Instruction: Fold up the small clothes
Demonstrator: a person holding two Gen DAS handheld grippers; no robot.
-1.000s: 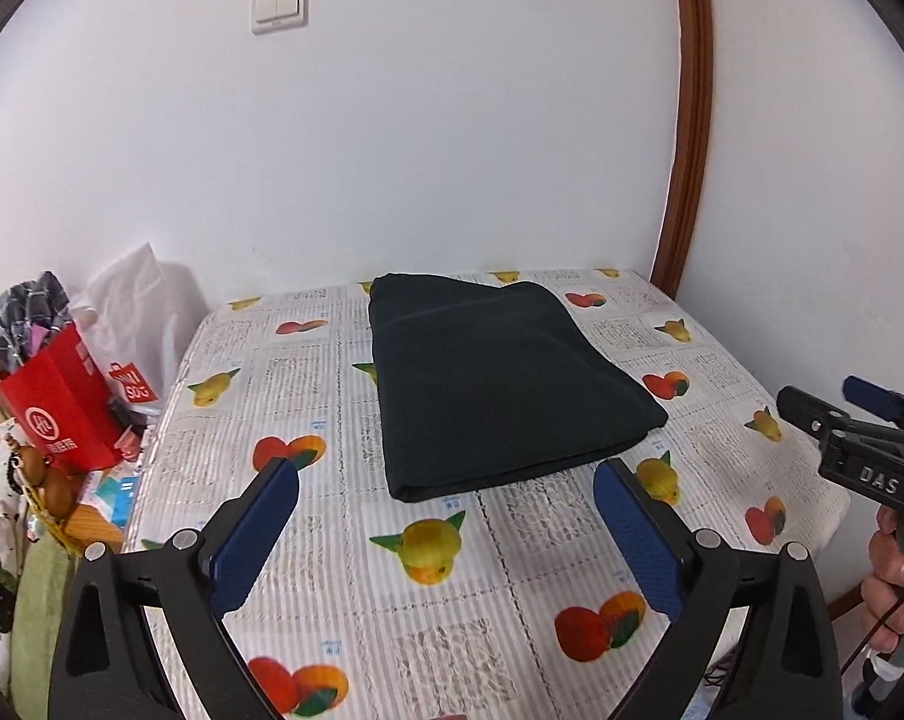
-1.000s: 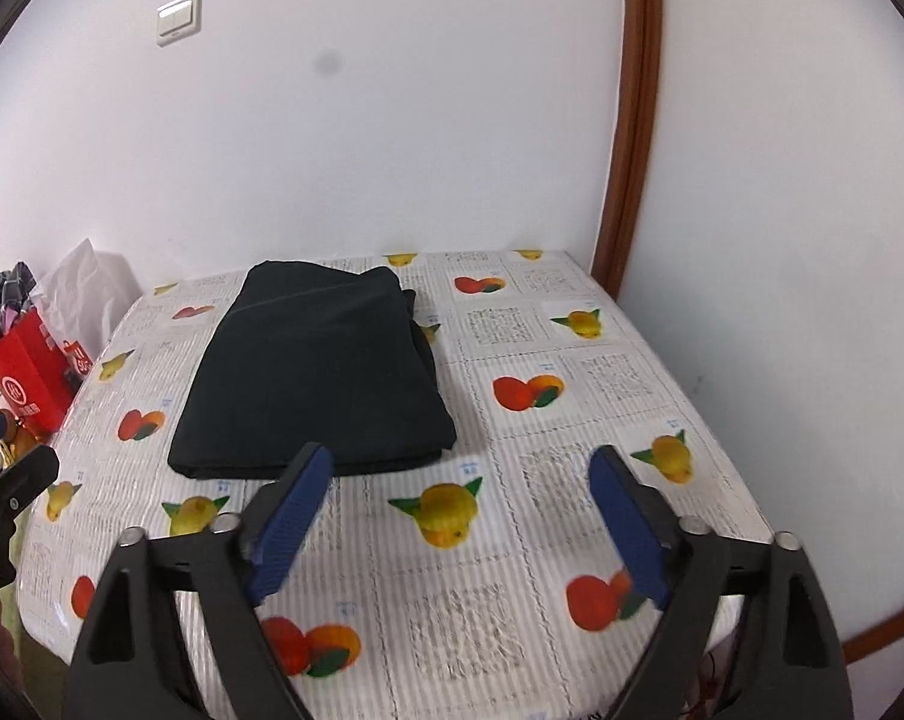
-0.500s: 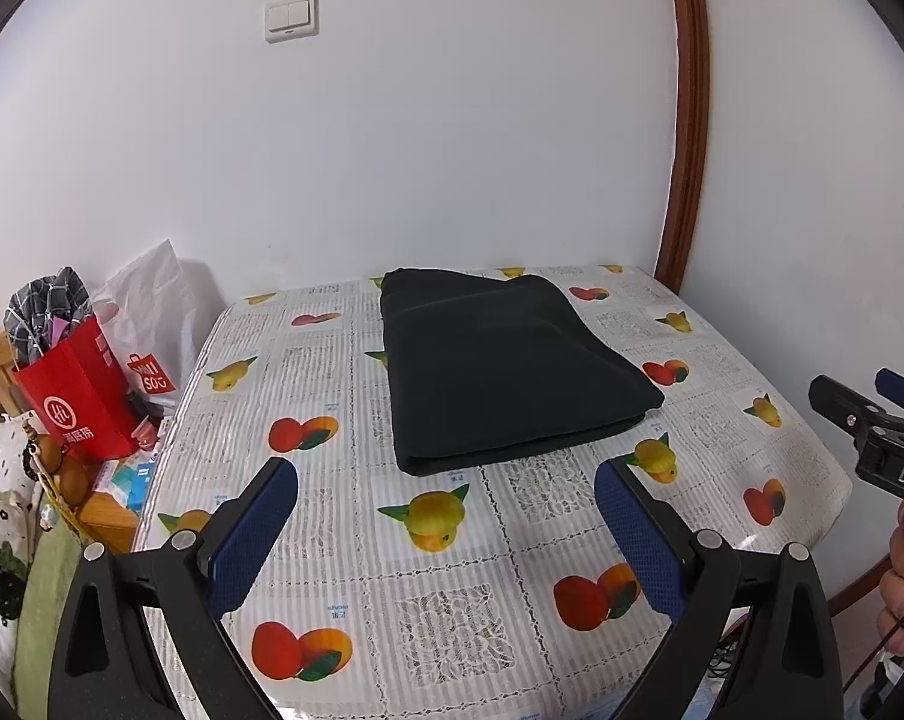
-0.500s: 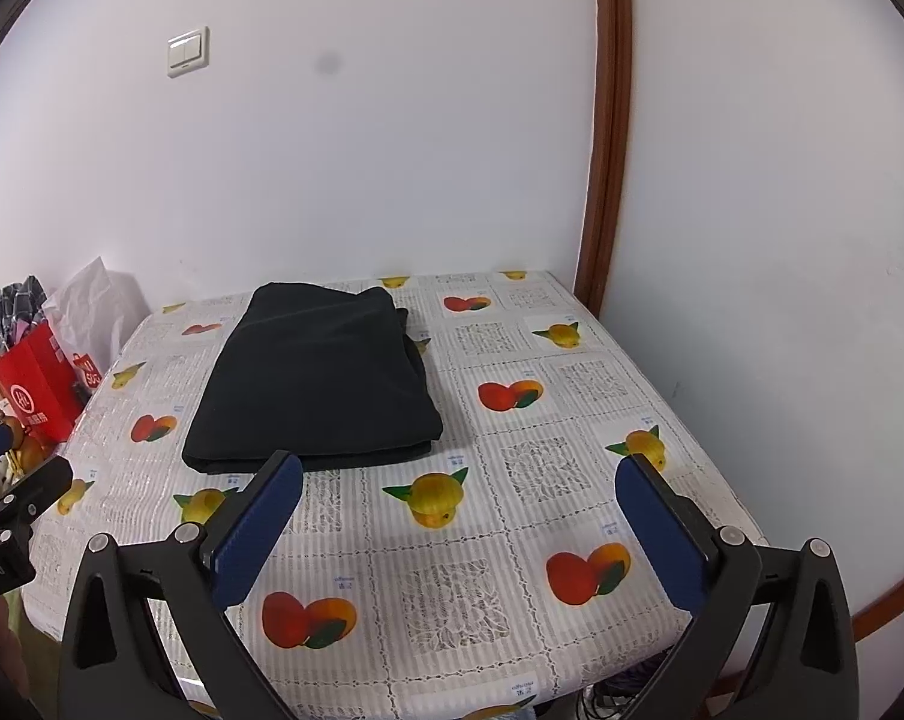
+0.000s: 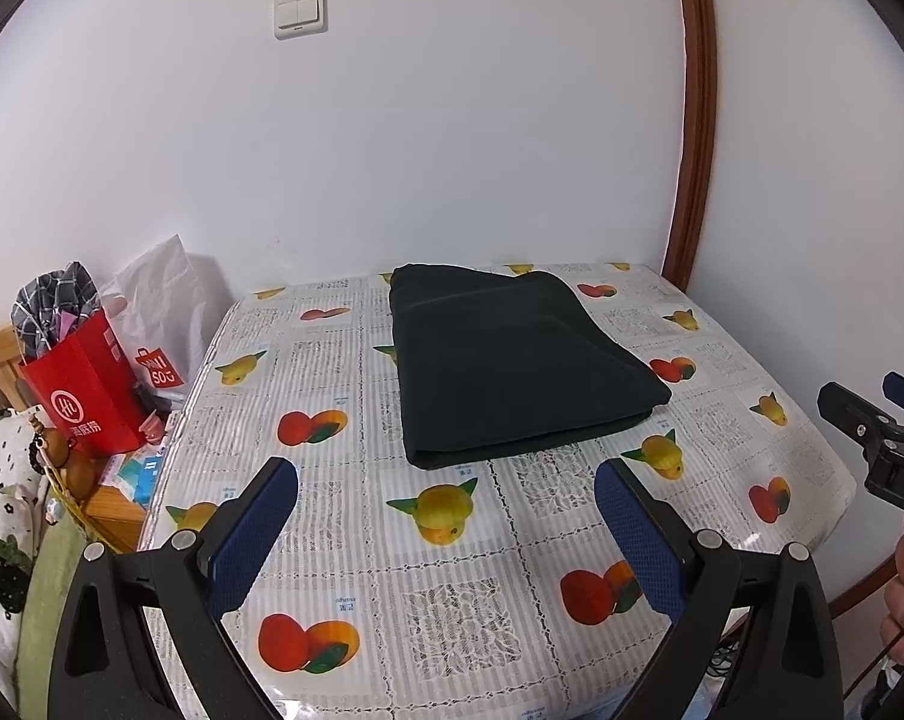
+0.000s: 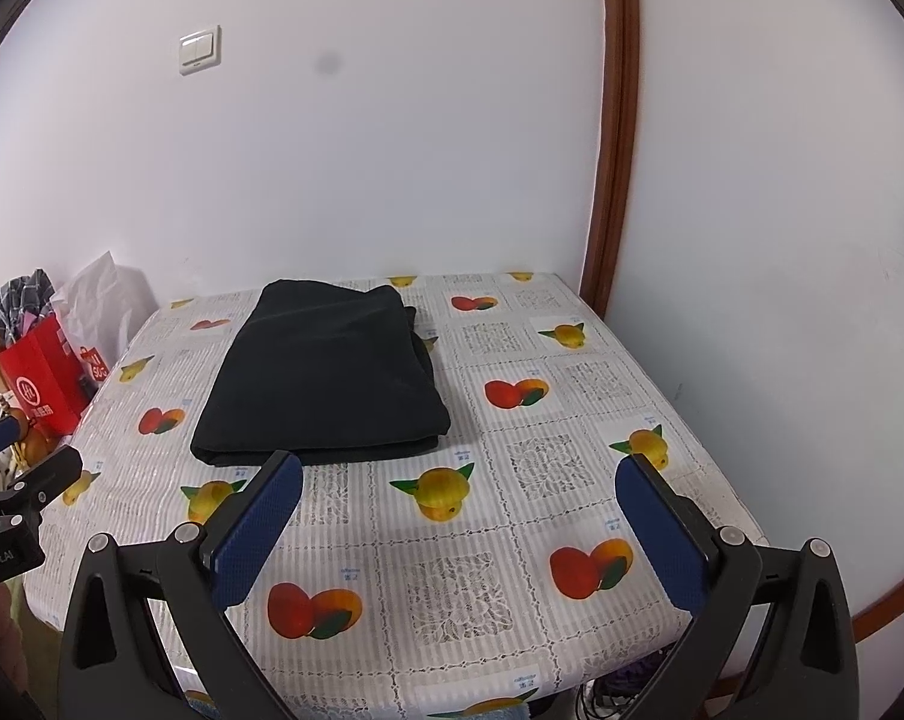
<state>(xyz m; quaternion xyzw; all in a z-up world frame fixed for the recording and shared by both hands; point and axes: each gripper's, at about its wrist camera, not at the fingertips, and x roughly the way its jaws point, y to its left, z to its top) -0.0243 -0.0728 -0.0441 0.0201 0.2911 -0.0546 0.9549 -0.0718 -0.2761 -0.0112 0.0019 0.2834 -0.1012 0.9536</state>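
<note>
Dark garment [image 5: 514, 360] sits folded mid-table w/ both grippers, left [image 5: 446, 516] & right [image 6: 460, 516], wide apart & empty near the front edge, so a careless re-grab prob. drags layers & undoes the fold.

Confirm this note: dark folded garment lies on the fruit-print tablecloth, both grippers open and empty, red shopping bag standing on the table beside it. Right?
Not quite. The red shopping bag stands off the table's left edge, as the left wrist view shows. The dark folded garment, left gripper and right gripper are as noted.
</note>
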